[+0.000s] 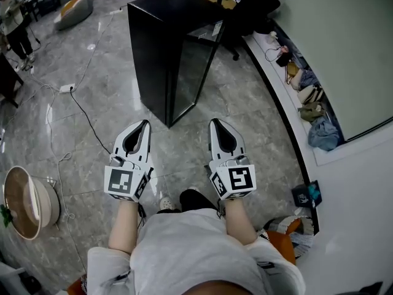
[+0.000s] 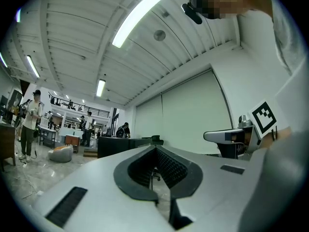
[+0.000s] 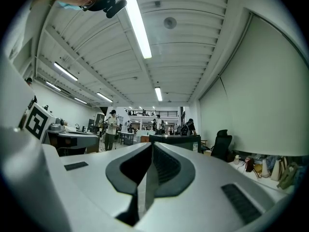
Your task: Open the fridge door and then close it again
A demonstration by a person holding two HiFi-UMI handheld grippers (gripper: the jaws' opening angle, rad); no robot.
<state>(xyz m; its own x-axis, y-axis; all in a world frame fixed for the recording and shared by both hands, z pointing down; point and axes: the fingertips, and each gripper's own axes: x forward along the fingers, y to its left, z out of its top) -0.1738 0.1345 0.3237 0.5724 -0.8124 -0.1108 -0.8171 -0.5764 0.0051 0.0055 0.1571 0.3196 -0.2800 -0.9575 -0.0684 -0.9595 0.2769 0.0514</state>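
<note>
The left gripper (image 1: pixel 145 124) and right gripper (image 1: pixel 215 122), both white plastic, are hovering side by side. Each one's jaws are pinching fully together on nothing. The only print on them is the black-and-white square marker cubes. The tall black fridge with the glass door (image 1: pixel 161 54) is standing well ahead of both tips, with its door looking closed. A small white sticker (image 3: pixel 195 147) is showing on its front corner, way too tiny to read. Glossy grey marble floor (image 1: pixel 190 146) is lying open between grippers and fridge. A black cable (image 1: pixel 86 112) is trailing off the fridge's left side, and a bag-covered ledge (image 1: pixel 310 112) is running along the right wall.
</note>
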